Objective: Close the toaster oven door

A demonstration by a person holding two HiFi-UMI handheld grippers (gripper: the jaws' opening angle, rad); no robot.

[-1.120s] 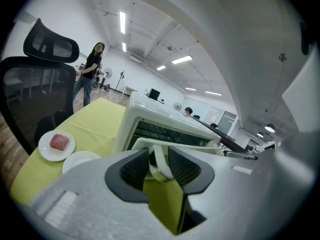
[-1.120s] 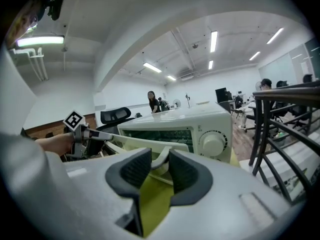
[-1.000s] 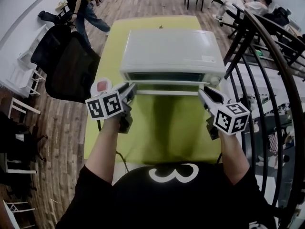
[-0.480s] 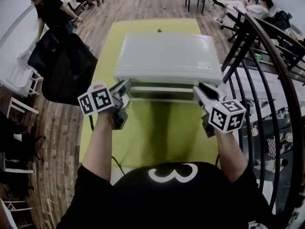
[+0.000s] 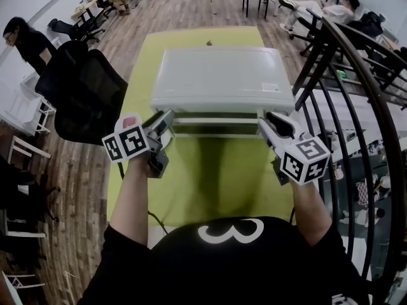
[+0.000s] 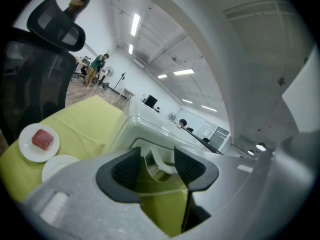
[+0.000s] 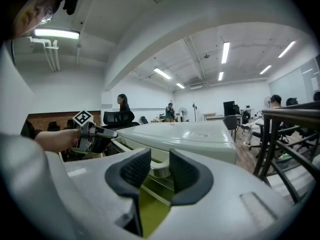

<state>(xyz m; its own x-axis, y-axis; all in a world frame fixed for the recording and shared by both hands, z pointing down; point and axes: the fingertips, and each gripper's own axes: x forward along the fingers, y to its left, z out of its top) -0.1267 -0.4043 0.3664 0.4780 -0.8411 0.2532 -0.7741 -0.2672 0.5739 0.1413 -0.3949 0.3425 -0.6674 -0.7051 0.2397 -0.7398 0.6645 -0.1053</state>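
A white toaster oven (image 5: 219,75) stands on the yellow-green table (image 5: 210,183). Its door (image 5: 216,127) is swung up, nearly against the front, and the white handle (image 5: 216,115) runs along the door's top edge. My left gripper (image 5: 166,121) is at the handle's left end. Its jaws are opening, with the handle's curved end (image 6: 159,159) between the pads and not pressed. My right gripper (image 5: 266,122) is at the right end. In the right gripper view the handle end (image 7: 161,168) shows in the gap between the open pads.
A black office chair (image 5: 82,94) stands close to the table's left side. A dark metal railing (image 5: 356,75) runs along the right. Behind my left gripper, a small plate with a red piece (image 6: 39,141) and an empty white plate (image 6: 60,166) lie on the table.
The oven door has swung up from partly open to nearly against the front. Both grippers rose and moved forward with its handle. A person behind the chair has walked off to the left.
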